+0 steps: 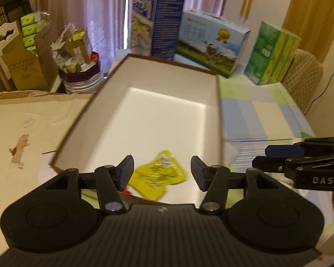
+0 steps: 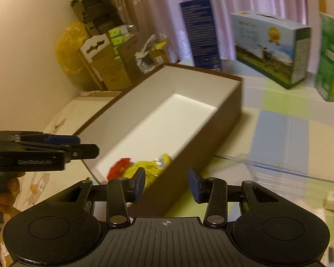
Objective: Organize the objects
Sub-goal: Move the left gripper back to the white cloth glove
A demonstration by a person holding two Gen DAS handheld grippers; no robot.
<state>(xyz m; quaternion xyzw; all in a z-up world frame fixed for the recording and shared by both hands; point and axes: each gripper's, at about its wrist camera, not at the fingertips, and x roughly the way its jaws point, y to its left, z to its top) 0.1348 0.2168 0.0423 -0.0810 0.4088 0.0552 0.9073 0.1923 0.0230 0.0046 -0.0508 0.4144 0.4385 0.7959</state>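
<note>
Left gripper [image 1: 162,172] spread, empty, above brown box [image 1: 219,111] near end, yellow packet [image 1: 160,175] lying inside beside red packet [image 2: 119,170], right gripper [image 2: 166,183] spread, empty, just outside box wall, checked tablecloth [image 2: 289,133] beneath.

A home: pink curtains [image 1: 95,11], checked tablecloth [image 1: 256,111], stacked tissue packs [image 1: 271,53].
</note>
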